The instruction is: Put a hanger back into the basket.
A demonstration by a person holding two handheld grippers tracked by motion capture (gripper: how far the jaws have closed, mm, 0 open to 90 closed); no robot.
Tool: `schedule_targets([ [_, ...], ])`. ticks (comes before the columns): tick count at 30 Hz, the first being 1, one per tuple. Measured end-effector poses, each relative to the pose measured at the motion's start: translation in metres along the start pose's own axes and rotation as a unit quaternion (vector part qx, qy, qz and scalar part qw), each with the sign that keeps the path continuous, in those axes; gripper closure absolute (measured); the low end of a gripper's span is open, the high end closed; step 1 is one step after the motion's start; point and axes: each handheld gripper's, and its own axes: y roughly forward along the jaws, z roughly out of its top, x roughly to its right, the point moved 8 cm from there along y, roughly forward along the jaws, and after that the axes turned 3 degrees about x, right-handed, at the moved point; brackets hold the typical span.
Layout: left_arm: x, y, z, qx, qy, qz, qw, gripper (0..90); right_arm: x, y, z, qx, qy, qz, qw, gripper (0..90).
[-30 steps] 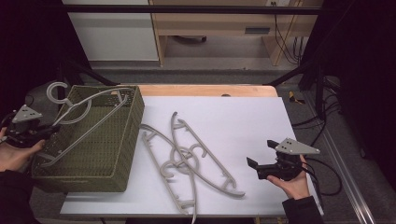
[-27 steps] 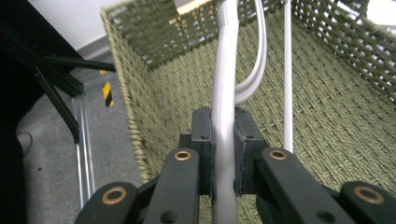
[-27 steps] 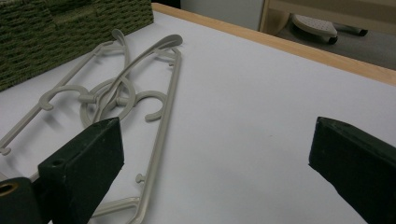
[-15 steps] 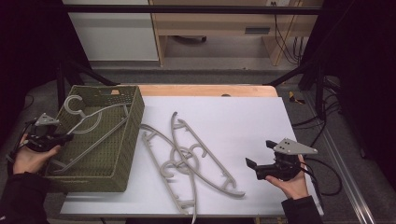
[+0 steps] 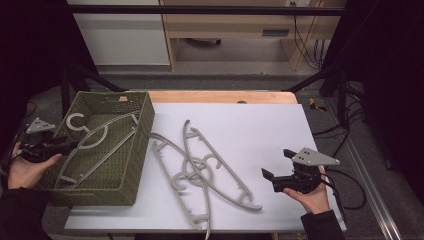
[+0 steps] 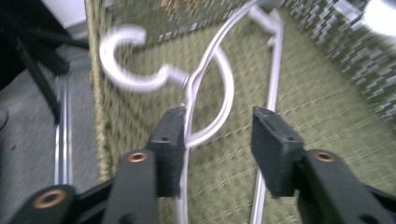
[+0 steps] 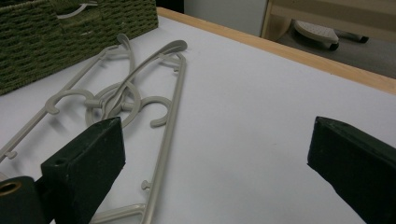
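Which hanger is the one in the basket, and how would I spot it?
Find the green woven basket at the left end of the white table. The pale grey hanger lies inside it, hook toward the far wall, with the left hand-held gripper open around its wire. Unlike it, the other hangers lie tangled out on the bare tabletop.

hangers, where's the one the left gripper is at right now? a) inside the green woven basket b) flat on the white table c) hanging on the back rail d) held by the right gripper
a: the hanger lies inside the green woven basket, with the left gripper open around its wire; the right gripper is open and apart from the hangers on the table.
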Motion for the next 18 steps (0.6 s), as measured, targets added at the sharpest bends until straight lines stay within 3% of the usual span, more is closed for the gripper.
schedule_targets([
  [5,0.028,-0.016,0.015,0.062,0.003,-0.034,0.9975,37.5,-0.006,-0.001,0.007,0.005,-0.009,0.003,0.9999,5.6],
  [7,0.040,-0.021,0.019,0.075,0.008,-0.050,0.9959,33.3,-0.009,0.000,0.010,0.003,-0.011,0.003,0.9999,5.9],
  [14,0.091,-0.028,0.031,0.122,0.024,-0.099,0.9873,21.2,-0.023,0.007,0.017,-0.008,-0.013,0.017,0.9997,7.0],
  [18,0.122,-0.028,0.036,0.142,0.030,-0.129,0.9810,16.9,-0.029,0.012,0.019,-0.010,-0.010,0.025,0.9996,6.9],
])
